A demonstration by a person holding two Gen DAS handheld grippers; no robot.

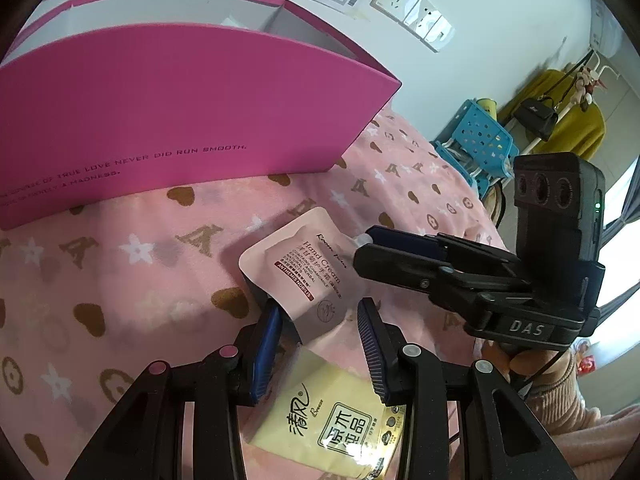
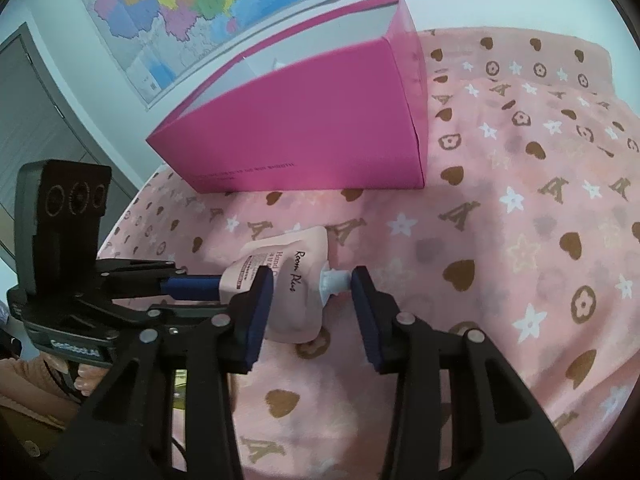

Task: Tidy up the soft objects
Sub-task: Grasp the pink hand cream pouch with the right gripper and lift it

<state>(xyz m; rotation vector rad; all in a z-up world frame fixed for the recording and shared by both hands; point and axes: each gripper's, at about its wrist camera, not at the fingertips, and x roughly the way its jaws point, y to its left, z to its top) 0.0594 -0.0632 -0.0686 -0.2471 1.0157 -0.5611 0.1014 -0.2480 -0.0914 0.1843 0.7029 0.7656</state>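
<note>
The pink hand cream pouch [image 1: 298, 266] lies on the pink patterned blanket [image 1: 132, 280], in front of the open magenta box [image 1: 180, 112].

The left tongs [image 1: 318, 322] are partly open across the pouch's bottom end; the left pad [image 1: 266, 354] meets its edge, but whether the other pad presses on it cannot be told.

The right tongs [image 2: 310, 312] are partly open around the pouch's cap end: the left pad [image 2: 256, 312] is against the pouch body, the right pad [image 2: 366, 312] at the tip of the white spout [image 2: 332, 282].

Only the left wrist view shows the yellow tissue pack [image 1: 340, 420] beneath its tongs, wall sockets [image 1: 412, 10] and a blue basket [image 1: 478, 136]. Only the right wrist view shows the wall map [image 2: 180, 4] and the box's right end.
</note>
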